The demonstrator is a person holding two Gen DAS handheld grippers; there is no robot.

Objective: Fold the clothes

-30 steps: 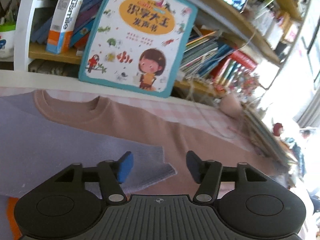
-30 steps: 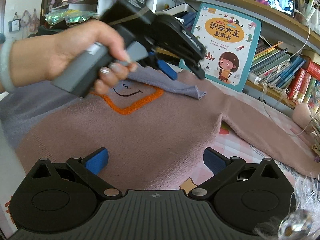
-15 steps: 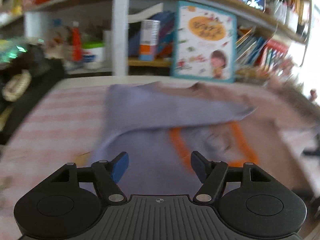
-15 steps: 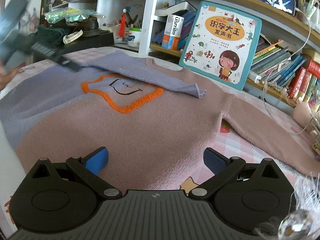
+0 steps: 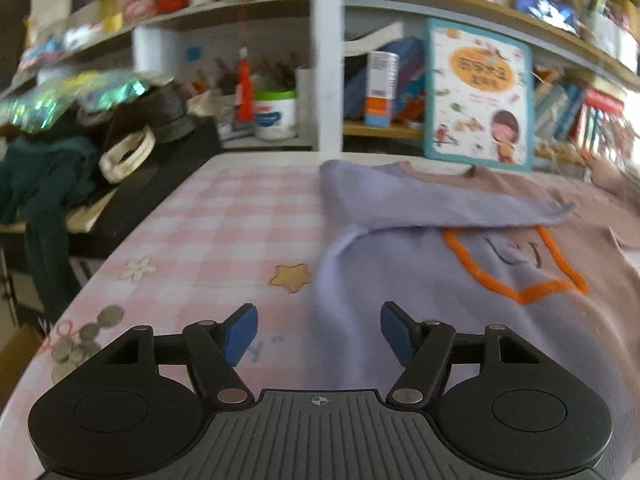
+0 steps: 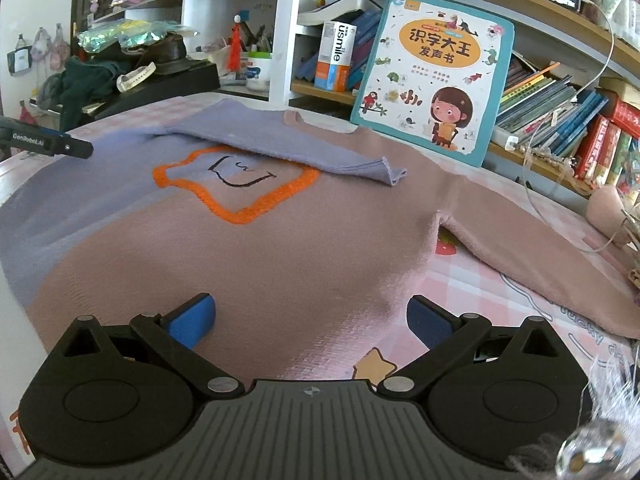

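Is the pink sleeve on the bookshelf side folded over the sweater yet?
No: the pink sleeve lies stretched out on the checked tablecloth; only the purple sleeve is folded across the chest.

Sweater (image 6: 320, 248): dusty pink body, lilac on one side and on the folded-over sleeve (image 6: 288, 148); chest motif (image 6: 236, 184) has an orange outline with black line marks inside. Table (image 5: 224, 216) cover: pink-and-white check with star, flower and strawberry prints. Fingers (image 6: 192, 322) on both tools: blue pads, black arms. Book (image 6: 436, 76): white cover, teal border, orange title patch.
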